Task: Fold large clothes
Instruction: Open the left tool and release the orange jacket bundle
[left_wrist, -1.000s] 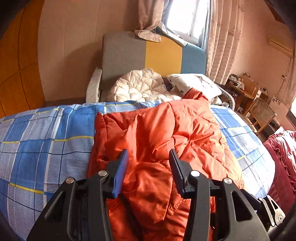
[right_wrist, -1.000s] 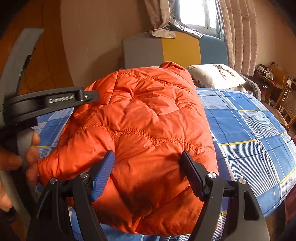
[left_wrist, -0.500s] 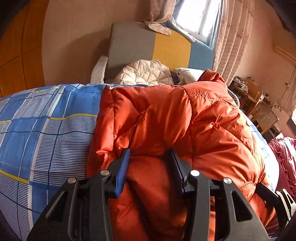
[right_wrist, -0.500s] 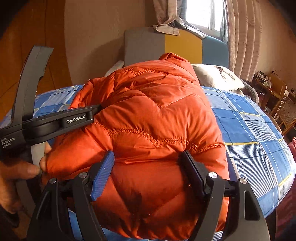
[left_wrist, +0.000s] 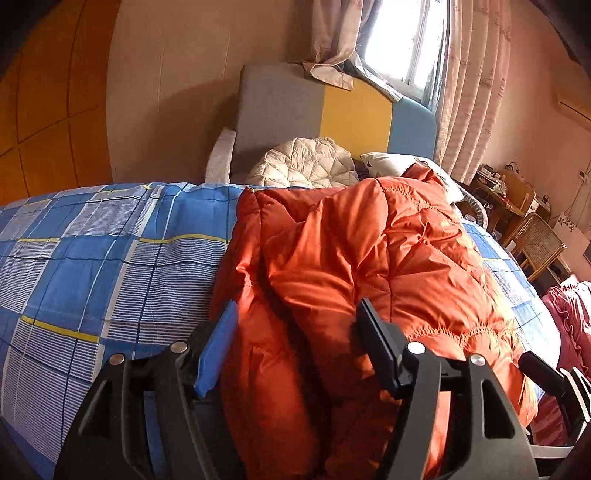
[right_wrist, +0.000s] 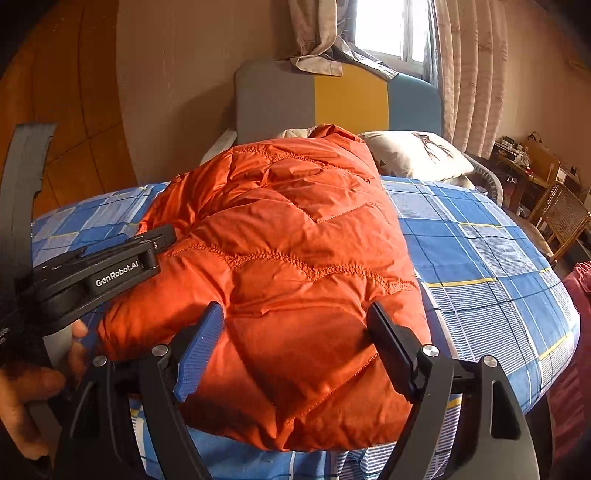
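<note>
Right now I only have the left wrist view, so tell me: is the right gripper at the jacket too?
Observer: Yes. The right gripper has the near end of the orange jacket between its jaws, which are opening. I see no pinch in the fabric.
Operator: Does the bundle hang off the near edge of the bed?
Observer: No. The blue checked sheet shows below and in front of the jacket's near end.
Operator: How does my left gripper look from there?
Observer: The left gripper comes in at the jacket's left side, and a hand grips its handle. Its jaws are opening, with jacket fabric between them.
</note>
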